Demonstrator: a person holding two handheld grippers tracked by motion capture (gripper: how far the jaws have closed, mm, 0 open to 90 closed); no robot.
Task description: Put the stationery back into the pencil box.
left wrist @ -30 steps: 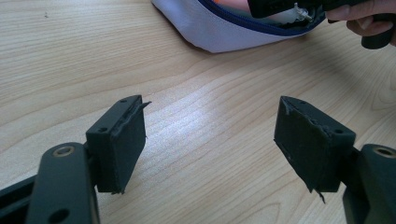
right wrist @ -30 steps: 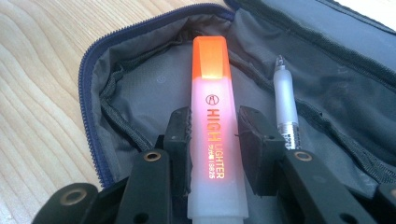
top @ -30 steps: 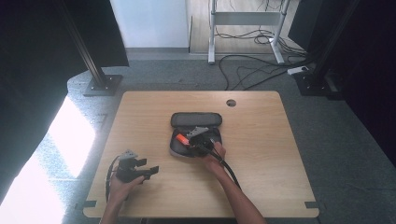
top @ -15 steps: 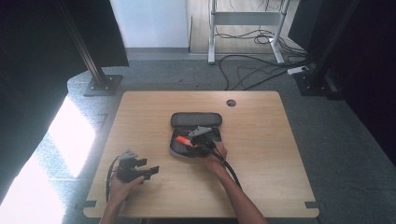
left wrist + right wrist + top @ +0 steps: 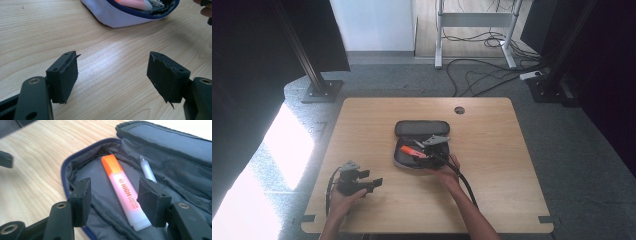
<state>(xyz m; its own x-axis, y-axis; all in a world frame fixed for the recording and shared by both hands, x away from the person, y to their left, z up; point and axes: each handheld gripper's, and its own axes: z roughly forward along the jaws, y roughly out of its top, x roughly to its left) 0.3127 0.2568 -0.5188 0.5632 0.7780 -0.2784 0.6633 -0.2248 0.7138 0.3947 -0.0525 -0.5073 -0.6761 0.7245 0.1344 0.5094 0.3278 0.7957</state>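
Observation:
An open pencil case lies at the middle of the wooden table, its lid folded back. Inside it rests an orange highlighter marked HIGH, with a clear pen beside it. My right gripper hovers over the case, open, its jaws either side of the highlighter's lower half without touching it. My left gripper stands open low over bare wood at the front left, nothing between its jaws. The case's pale outer wall lies ahead of it.
A round cable hole sits near the table's far edge. Black stand bases and cables lie on the grey floor beyond. Bare wood stretches right of the case.
My right gripper has crept slightly forward over the case. The left gripper has stayed where it was.

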